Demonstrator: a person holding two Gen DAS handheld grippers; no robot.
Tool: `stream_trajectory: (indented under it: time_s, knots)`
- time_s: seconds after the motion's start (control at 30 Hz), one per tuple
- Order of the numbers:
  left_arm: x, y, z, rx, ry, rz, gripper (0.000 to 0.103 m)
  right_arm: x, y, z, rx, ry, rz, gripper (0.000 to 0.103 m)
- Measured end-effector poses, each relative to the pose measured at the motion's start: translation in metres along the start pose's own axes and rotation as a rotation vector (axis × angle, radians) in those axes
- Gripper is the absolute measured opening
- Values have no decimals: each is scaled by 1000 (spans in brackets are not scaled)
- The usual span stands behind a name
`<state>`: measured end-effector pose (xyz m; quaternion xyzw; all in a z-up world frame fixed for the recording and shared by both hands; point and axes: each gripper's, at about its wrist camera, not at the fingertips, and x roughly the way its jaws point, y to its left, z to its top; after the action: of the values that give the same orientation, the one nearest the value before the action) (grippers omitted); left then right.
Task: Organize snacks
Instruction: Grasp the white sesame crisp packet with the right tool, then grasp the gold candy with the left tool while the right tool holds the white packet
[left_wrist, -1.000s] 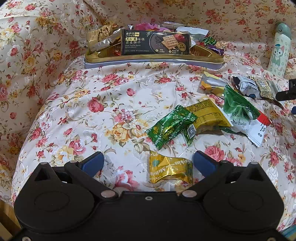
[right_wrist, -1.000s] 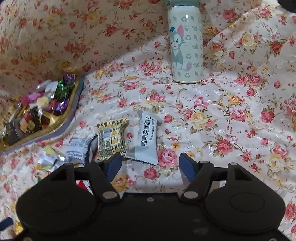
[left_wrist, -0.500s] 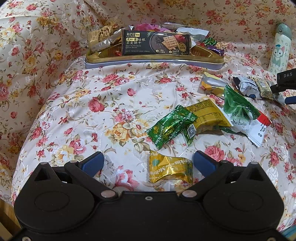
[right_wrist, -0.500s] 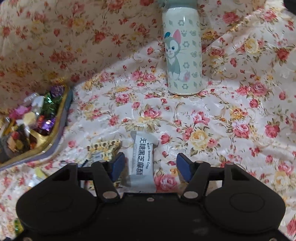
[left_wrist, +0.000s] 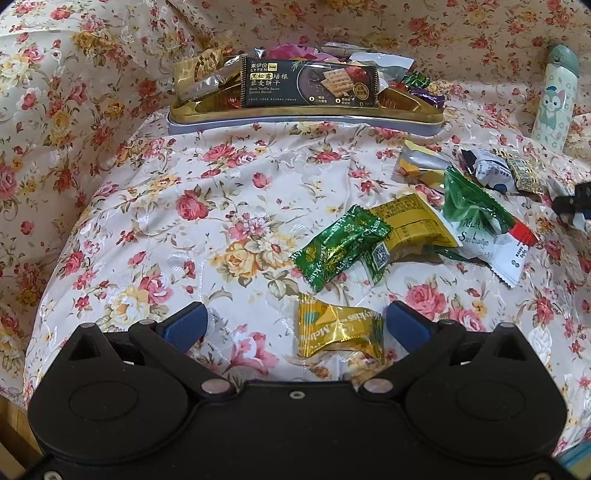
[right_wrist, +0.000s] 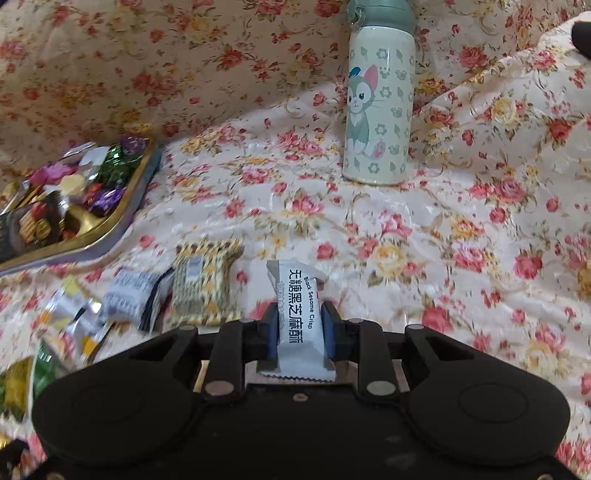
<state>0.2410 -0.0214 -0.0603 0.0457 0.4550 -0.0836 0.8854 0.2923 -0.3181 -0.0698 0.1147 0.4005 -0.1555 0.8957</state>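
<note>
Right tool (right_wrist: 299, 326) clamped on sesame crisp packet (right_wrist: 295, 295) near the bottle (right_wrist: 378, 99); slick wrapper may slip during lift. Left tool (left_wrist: 295, 325) apart, empty

White sesame-crisp packet (right_wrist: 295, 317) upright between pads—other wrapped snacks (left_wrist: 406, 236) loose, seemingly overlapping, before gold tray (left_wrist: 303, 116).

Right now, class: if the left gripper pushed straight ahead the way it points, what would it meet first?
Most likely the yellow candy, lying on the floral cloth between the open fingers of the left gripper, just ahead. Depth is hard to judge; the green candy lies beyond.
</note>
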Motion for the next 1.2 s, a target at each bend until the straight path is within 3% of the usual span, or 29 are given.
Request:
stream_trajectory:
  time_s: [0.73,1.2]
  knots:
    - [0,-2,5,-29,47,30,103,-17,1,-18,-10,24,17,26]
    - [-3,-1,-1,14,26,-3,103,-24,7,-27,-17,19,4,26]
